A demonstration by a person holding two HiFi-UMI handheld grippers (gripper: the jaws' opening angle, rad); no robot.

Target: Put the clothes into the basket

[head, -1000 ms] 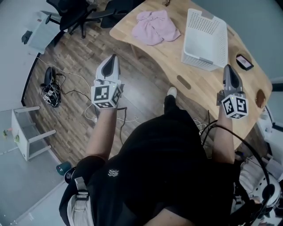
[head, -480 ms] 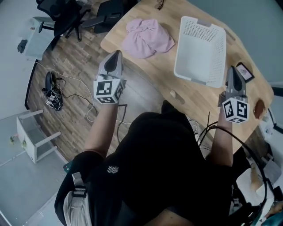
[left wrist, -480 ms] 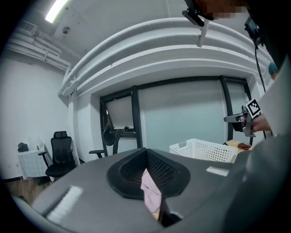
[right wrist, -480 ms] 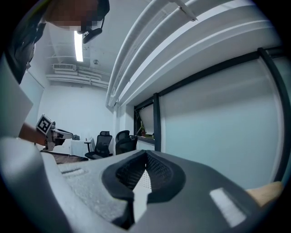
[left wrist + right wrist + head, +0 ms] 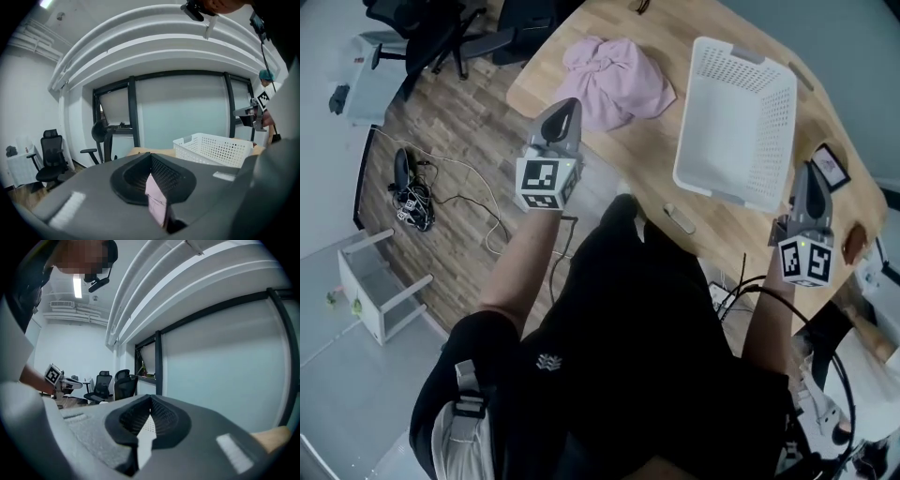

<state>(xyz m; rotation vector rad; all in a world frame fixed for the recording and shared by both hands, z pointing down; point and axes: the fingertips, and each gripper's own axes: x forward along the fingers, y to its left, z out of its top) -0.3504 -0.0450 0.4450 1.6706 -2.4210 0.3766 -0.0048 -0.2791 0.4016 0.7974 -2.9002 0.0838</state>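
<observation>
Head view: pink garment (image 5: 617, 80) lies crumpled on the wooden table (image 5: 712, 220), just ahead of the left gripper (image 5: 566, 111) fingertips and not touching them. The white basket (image 5: 741, 122) sits to the right of those fingertips and ahead-left of the right gripper (image 5: 811, 176), open side up and empty. A phone (image 5: 828, 167) lies near the right fingertips. The garment is a bunched heap with raised folds and no collar or hem to read, so it has no true heading. Its widest spread runs roughly crosswise to the line the left fingers point along. Judgement: light, soft, limp fabric that will sag and trail when lifted; not fragile, not slippery. Best hold is a pinch on a raised fold near the middle of the heap, so that less cloth hangs down. Left gripper view: jaws clenched together on nothing. A pink sliver of the garment (image 5: 157, 206) shows past the tips, the basket (image 5: 213, 149) beyond and to the right. Right gripper view: right gripper (image 5: 150, 401) jaws likewise pressed together and empty. A white perforated strip, judged to be the basket wall (image 5: 146, 427), shows past the tips.
</observation>
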